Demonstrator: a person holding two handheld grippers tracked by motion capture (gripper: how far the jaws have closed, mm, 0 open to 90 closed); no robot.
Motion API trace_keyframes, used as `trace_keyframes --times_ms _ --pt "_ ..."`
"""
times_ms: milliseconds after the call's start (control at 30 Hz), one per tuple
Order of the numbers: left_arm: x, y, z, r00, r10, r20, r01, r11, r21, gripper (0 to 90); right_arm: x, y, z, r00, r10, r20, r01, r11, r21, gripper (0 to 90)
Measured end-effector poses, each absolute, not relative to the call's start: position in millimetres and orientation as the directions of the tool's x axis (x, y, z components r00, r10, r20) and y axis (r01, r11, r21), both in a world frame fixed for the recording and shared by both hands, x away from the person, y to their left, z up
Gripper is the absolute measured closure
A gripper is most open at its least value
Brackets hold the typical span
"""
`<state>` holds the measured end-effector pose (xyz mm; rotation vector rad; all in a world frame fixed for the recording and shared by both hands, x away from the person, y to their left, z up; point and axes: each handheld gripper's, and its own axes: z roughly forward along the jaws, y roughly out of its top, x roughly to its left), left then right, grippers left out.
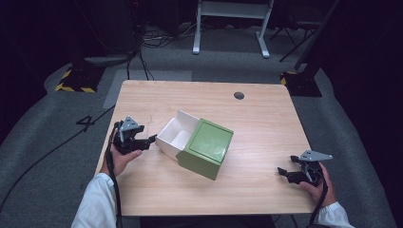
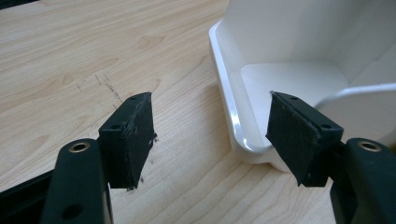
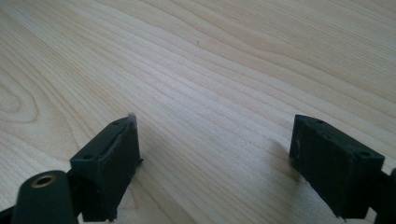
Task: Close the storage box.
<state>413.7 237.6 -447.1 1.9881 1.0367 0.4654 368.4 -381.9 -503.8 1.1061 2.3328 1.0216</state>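
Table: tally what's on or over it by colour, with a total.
Green: 1, the box
White: 1, the drawer sticking out of it
Black: 2, the left tool and right tool, both open
Total: 4

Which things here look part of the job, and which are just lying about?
Likely in play:
- white tray, partly slid out of the green box
- left gripper, open, right beside the tray
- right gripper, open, resting apart on the table

Just about:
- cables on the floor
- white frame behind the table
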Motion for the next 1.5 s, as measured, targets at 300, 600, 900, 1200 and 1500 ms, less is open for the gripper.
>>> trace_keyframes --times_ms 300,600,900,1200,1500 --pt "425.3 240.3 -459.6 0.621 0.772 -0.134 0.526 -0.284 0.801 33.7 368.5 -382.1 -503.8 -0.628 0.778 -0.016 0.516 0.432 0.740 16.2" --pt "432.9 221.9 -471.9 0.662 0.739 -0.126 0.552 -0.366 0.749 34.2 368.4 -382.0 -503.8 -0.627 0.779 -0.016 0.516 0.431 0.740 16.2" --pt "435.8 219.5 -478.9 0.689 0.687 -0.231 0.580 -0.332 0.744 50.3 368.4 -382.0 -503.9 -0.627 0.779 -0.016 0.516 0.431 0.740 16.2" --pt "436.1 214.7 -478.6 0.700 0.676 -0.232 0.570 -0.332 0.752 65.7 368.4 -382.0 -503.8 -0.627 0.779 -0.016 0.516 0.431 0.740 16.2" --pt "434.3 201.9 -477.2 0.716 0.659 -0.228 0.564 -0.355 0.746 66.1 368.4 -381.9 -503.8 -0.627 0.779 -0.017 0.516 0.431 0.740 16.2"
